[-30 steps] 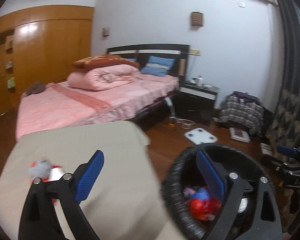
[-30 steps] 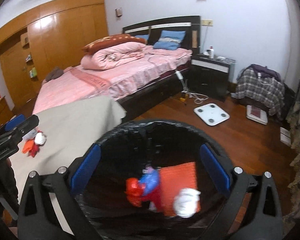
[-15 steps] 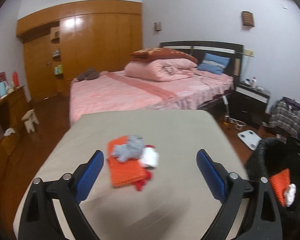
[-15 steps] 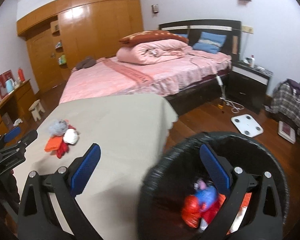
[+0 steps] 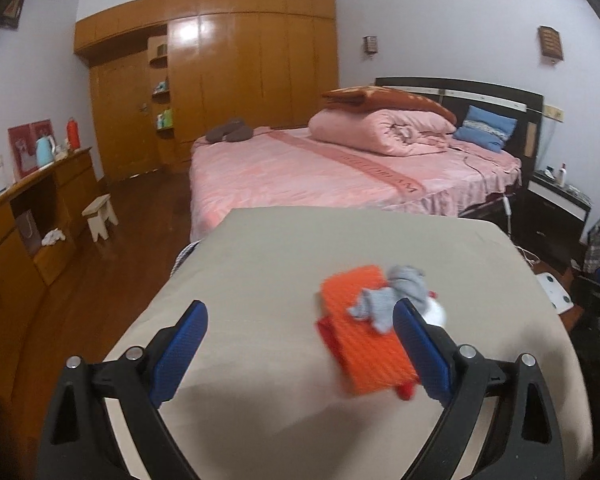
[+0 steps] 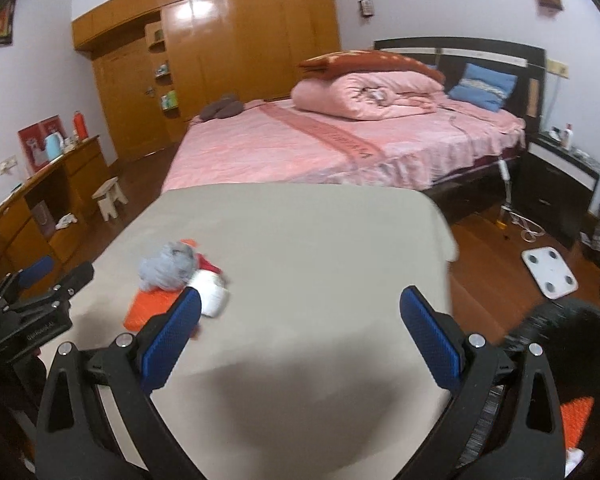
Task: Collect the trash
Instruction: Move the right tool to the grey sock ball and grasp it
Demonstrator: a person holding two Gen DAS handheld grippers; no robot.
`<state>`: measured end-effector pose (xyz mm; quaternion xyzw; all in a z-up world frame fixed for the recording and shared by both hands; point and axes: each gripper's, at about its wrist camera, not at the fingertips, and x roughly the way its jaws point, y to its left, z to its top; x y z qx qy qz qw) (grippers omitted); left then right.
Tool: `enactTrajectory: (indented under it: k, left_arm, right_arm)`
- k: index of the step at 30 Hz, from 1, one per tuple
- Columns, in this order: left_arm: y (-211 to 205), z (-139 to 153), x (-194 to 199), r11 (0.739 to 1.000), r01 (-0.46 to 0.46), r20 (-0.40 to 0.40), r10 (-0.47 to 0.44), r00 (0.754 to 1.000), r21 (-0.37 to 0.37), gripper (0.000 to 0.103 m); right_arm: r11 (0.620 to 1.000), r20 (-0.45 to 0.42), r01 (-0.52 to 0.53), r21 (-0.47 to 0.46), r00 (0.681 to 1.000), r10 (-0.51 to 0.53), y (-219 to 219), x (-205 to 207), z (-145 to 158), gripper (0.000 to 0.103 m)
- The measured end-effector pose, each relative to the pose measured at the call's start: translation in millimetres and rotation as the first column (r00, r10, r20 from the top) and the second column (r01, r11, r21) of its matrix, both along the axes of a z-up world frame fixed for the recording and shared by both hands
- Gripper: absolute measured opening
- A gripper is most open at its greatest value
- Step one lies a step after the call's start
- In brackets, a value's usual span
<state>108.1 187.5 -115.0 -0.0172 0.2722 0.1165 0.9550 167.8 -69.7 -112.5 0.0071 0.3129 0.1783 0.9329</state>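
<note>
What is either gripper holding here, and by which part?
Nothing. The left gripper and right gripper are open and empty; the trash pile lies on the table.

Little here can be read. The pink bed runner [image 5: 374, 170] carries dark woven letters near its hanging end — too blurred to spell out. The left gripper [image 6: 40, 304], seen from the right wrist camera, bears small pale lettering on its black body — not legible either.

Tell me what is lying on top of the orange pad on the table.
A crumpled grey rag lies on the orange pad. A white wad sits against its edge. Red scraps poke out from beneath; how much more is under there is hidden.
</note>
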Motion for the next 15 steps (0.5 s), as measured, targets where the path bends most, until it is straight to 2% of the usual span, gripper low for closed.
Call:
enactTrajectory:
  k: [8,15]
  left_arm:
    - [44,-7,6,0.998,-0.066,-0.001,0.066,0.998,-0.009,0.092]
    - [62,-16,10,0.995,-0.102,-0.011,0.101,0.995,-0.013,0.092]
  right_arm:
    - [0.995,-0.001,-0.101,0.002,0.995,0.101,69,27,-6,0.097]
    - [0.991,-0.025,-0.137,-0.01,0.99,0.136,102,41,-18,0.097]
